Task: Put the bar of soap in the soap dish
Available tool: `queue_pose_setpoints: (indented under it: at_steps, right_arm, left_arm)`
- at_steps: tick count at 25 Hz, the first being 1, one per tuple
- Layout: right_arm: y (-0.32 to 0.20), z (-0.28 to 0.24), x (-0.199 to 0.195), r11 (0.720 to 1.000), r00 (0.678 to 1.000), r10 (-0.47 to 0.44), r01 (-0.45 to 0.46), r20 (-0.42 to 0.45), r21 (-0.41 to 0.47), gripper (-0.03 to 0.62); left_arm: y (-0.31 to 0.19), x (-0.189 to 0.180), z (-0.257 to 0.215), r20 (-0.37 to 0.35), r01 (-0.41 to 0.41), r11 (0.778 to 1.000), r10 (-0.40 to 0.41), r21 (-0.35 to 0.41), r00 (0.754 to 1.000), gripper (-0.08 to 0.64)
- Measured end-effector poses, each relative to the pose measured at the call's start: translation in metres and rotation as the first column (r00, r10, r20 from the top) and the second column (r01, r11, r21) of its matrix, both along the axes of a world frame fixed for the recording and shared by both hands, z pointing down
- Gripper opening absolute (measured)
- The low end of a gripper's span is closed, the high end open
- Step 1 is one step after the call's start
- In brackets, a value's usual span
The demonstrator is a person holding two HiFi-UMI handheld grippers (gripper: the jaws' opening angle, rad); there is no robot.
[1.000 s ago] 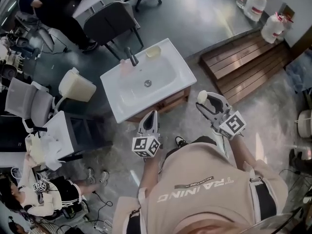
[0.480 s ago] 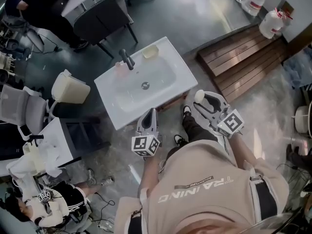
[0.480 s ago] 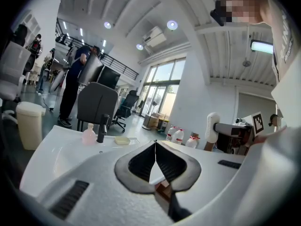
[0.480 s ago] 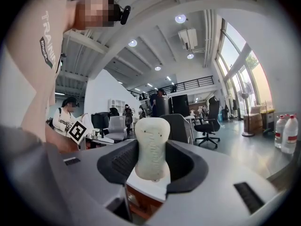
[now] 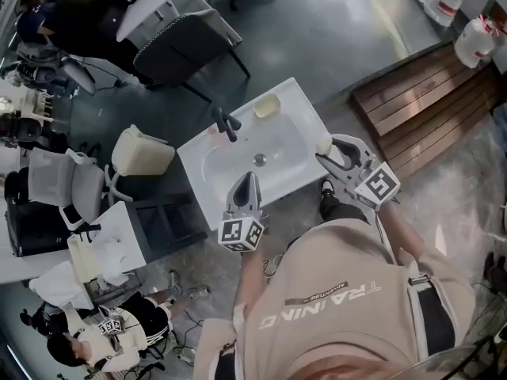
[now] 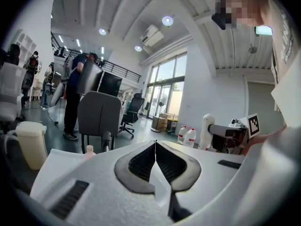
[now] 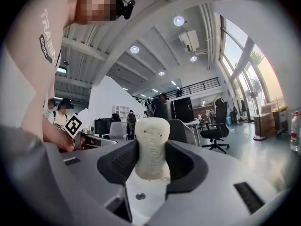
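Note:
A cream bar of soap (image 7: 151, 147) stands upright between the jaws of my right gripper (image 7: 151, 166), which is shut on it. In the head view that gripper (image 5: 326, 150) hovers over the right edge of the white sink (image 5: 305, 176), the soap (image 5: 323, 144) showing at its tip. The pale yellow soap dish (image 5: 268, 106) sits on the sink's far right corner, beyond the dark tap (image 5: 226, 123). My left gripper (image 5: 245, 182) is shut with nothing in it, above the sink's near edge; its pads (image 6: 141, 163) meet in the left gripper view.
A pink bottle (image 5: 212, 132) stands left of the tap. A grey office chair (image 5: 181, 47) and a cream bin (image 5: 141, 153) stand beyond and left of the sink. A wooden platform (image 5: 432, 101) lies to the right. People sit at desks on the left.
The person has stepped closer to the sink. Both grippers now hang over its near and right edges instead of in front of it. The right one still grips the soap.

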State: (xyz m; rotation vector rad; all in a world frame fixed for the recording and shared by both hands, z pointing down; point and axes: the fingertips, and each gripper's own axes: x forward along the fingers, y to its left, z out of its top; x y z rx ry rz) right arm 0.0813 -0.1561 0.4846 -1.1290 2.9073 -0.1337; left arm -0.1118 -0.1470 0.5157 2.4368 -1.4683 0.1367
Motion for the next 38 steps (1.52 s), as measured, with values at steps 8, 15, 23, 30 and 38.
queue_pose_setpoints:
  at_steps: [8,15,23,30,38]
  right_arm:
    - [-0.057,0.016,0.002,0.998,0.996,-0.071,0.071,-0.048,-0.004,0.175]
    - [-0.082,0.039,0.006,0.994,0.998,-0.066,0.063,-0.024,-0.092,0.175]
    - [-0.109,0.042,-0.036,0.994,0.99,-0.09,0.082,-0.111,-0.079,0.175]
    - [-0.131,0.06,-0.074,0.993,0.964,-0.082,0.056,-0.254,-0.108,0.175]
    - [-0.161,0.081,-0.115,0.989,0.937,-0.08,0.033,-0.341,-0.142,0.175]
  left_arm:
    - [-0.041,0.014,0.011,-0.009,0.053,0.997,-0.053,-0.054,0.999,0.011]
    - [-0.069,0.015,0.014,-0.009,0.052,0.997,-0.053,-0.058,0.999,0.011]
    - [-0.084,-0.023,0.016,-0.039,0.062,0.997,-0.064,-0.054,0.997,0.011]
    - [-0.101,-0.058,-0.004,-0.056,0.018,1.0,-0.018,0.001,0.998,0.011]
    - [-0.116,-0.086,0.01,-0.096,-0.062,0.998,0.061,-0.012,0.994,0.011]
